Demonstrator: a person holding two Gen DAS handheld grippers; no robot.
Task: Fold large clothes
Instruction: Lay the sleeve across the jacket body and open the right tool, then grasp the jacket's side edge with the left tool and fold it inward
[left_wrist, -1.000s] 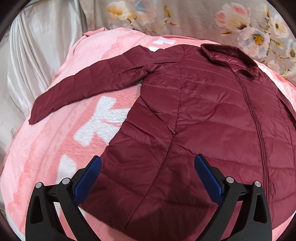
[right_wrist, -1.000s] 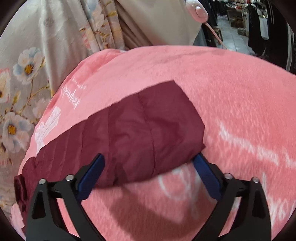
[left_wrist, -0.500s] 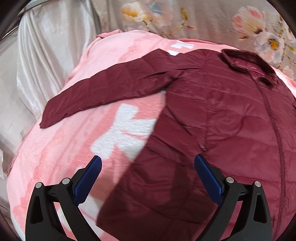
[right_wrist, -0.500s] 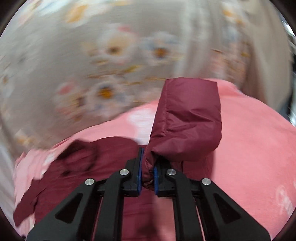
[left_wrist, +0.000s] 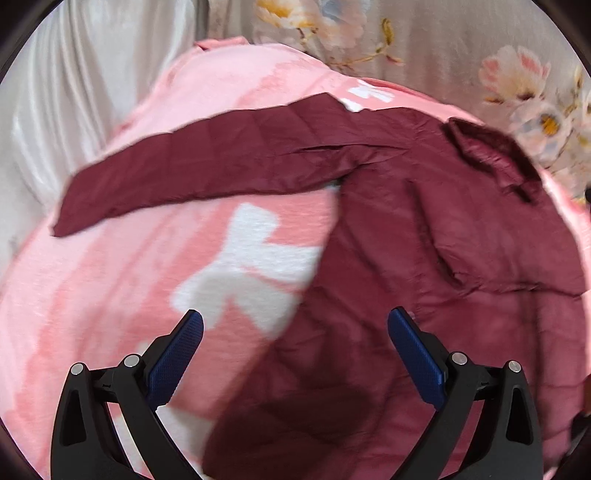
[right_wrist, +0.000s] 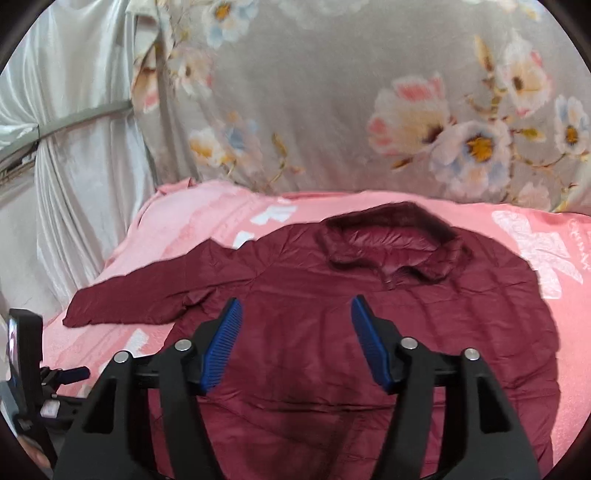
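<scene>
A maroon quilted puffer jacket (right_wrist: 332, 332) lies front-up on a pink blanket (left_wrist: 110, 277) with white patterning. Its collar (right_wrist: 391, 236) sits at the far end of the jacket, toward the floral curtain (right_wrist: 369, 110) hanging behind the blanket, and stands slightly open, showing a shinier lining inside. A zipper line runs down from the collar through the middle of the body. The fabric is stitched in horizontal bands and looks softly wrinkled.

From the left wrist view, one sleeve (left_wrist: 203, 166) stretches out flat to the left of the collar, its cuff resting on the blanket near a pale satin drape (left_wrist: 74, 92). The other sleeve (left_wrist: 517, 251) is folded across the jacket's chest, below the collar.

The left gripper (left_wrist: 295, 339) hovers above the jacket's left edge, its blue-padded fingers spread wide and holding nothing. The right gripper (right_wrist: 295, 332) hangs over the chest below the collar, fingers likewise spread apart and empty.
</scene>
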